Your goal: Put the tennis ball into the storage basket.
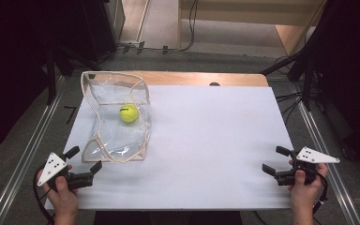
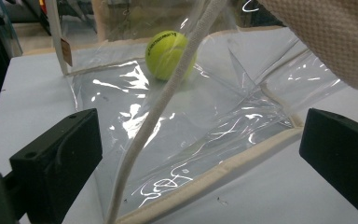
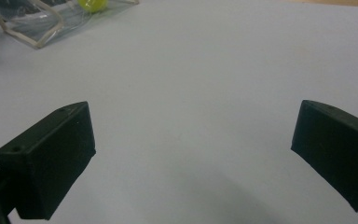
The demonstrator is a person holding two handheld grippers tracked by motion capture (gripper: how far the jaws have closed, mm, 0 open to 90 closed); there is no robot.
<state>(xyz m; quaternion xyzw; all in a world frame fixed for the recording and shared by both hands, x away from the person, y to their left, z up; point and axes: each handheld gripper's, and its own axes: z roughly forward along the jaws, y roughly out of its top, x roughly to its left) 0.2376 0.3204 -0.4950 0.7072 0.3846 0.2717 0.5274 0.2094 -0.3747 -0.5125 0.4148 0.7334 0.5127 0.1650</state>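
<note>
High view: you are holding the left gripper point(image 1: 85, 159) with jaws spread just beside the near corner of the clear bag point(image 1: 117, 117), ready to grip its beige trim. The tennis ball point(image 1: 128, 113) is sitting inside it. The right gripper point(image 1: 274, 161) is waiting spread, well apart.

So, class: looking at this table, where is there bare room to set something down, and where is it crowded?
The widest bare stretch of the white table lies between the clear bag and the right gripper. The far right corner is also bare. It is crowded at the left, where the bag holds the tennis ball and the left gripper sits close by.
</note>
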